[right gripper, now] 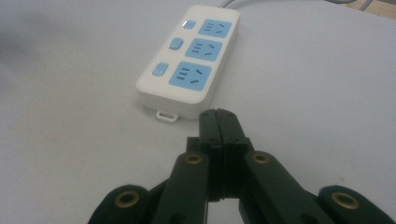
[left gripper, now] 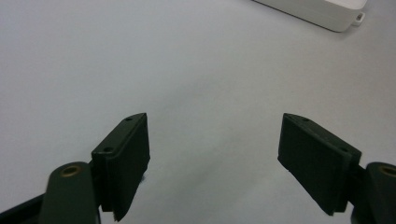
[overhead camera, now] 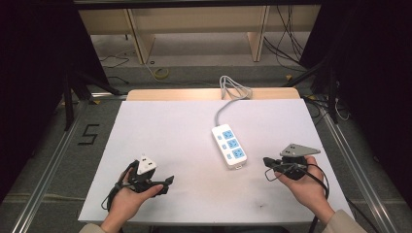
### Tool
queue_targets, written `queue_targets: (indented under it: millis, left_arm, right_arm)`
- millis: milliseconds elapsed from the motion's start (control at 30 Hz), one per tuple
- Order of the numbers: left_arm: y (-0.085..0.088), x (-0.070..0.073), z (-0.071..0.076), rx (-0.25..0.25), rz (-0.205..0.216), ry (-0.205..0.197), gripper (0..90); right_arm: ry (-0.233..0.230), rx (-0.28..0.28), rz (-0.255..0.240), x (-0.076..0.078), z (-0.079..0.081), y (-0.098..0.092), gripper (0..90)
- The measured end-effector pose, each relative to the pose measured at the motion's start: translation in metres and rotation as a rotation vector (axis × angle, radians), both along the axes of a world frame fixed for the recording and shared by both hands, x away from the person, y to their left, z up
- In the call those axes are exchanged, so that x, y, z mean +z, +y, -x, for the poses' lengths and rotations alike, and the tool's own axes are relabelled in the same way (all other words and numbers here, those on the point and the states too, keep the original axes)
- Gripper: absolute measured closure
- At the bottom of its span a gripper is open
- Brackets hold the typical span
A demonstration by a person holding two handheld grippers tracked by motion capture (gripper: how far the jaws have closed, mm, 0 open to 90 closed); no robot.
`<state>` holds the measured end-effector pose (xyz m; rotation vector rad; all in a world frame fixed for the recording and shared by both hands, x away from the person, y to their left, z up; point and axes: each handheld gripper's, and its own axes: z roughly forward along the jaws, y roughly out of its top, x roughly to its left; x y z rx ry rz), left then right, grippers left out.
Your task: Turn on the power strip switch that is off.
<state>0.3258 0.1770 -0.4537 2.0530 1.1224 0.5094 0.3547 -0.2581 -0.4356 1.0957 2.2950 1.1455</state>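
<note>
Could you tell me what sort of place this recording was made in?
Probably a lab or recording bench: a white work table inside a dark metal frame, loose floor cables, and a white power strip on it.

Between your two hands the table (overhead camera: 165,131) is bare; the power strip (overhead camera: 229,144) and its cable (overhead camera: 228,94) block the middle-right part.

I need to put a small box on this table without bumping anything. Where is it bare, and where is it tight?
Bare: the wide stretch of the white table left of the power strip, up to the far edge, and the far right corner beyond the right gripper. Tight: the gap between the strip's near end and that gripper, and around the left gripper at the near left.
</note>
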Motion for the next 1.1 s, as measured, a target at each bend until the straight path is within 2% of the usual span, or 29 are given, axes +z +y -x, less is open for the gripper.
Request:
queue_targets:
  millis: [433,867,1100]
  left_arm:
    - [0.000,0.001,0.001,0.003,-0.004,-0.004,24.6]
    - [0.000,0.000,0.001,-0.005,-0.013,-0.002,24.7]
    - [-0.001,0.000,0.001,-0.006,-0.011,-0.004,24.8]
  right_arm:
    - [0.004,0.016,0.011,0.000,-0.012,0.020,90.0]
    - [0.009,0.021,0.009,0.001,-0.023,0.030,90.0]
    - [0.011,0.029,0.024,0.002,-0.031,0.040,90.0]
